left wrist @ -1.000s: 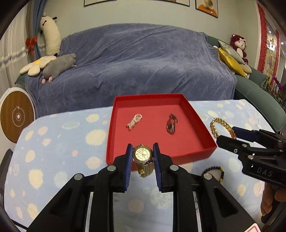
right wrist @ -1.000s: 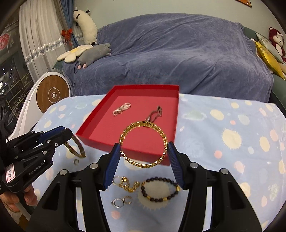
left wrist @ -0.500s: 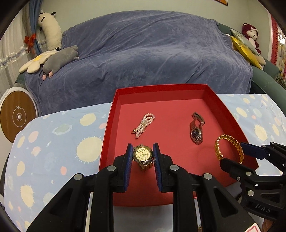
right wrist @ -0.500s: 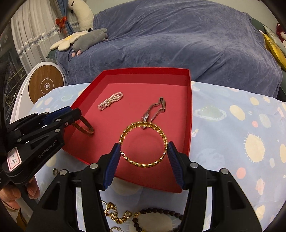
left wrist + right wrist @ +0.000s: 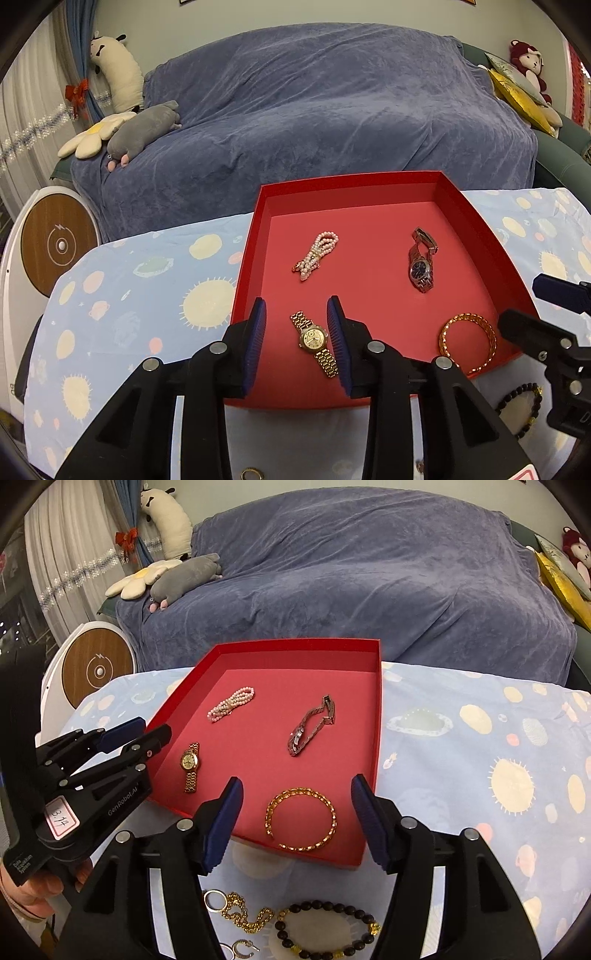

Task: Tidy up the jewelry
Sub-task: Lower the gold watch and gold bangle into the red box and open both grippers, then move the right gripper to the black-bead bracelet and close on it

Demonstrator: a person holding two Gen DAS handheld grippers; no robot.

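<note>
A red tray sits on the spotted tablecloth. In it lie a gold watch, a gold bangle, a pearl bracelet and a silver watch. My left gripper is open and empty, its jaws on either side of the gold watch. My right gripper is open and empty, with the bangle lying between its jaws.
On the cloth in front of the tray lie a dark bead bracelet, a gold chain and silver rings. A blue covered sofa stands behind the table. A round white device stands at the left.
Both grippers have opened. The gold watch has dropped from the left one and the gold bangle from the right one; both now lie on the tray floor.
</note>
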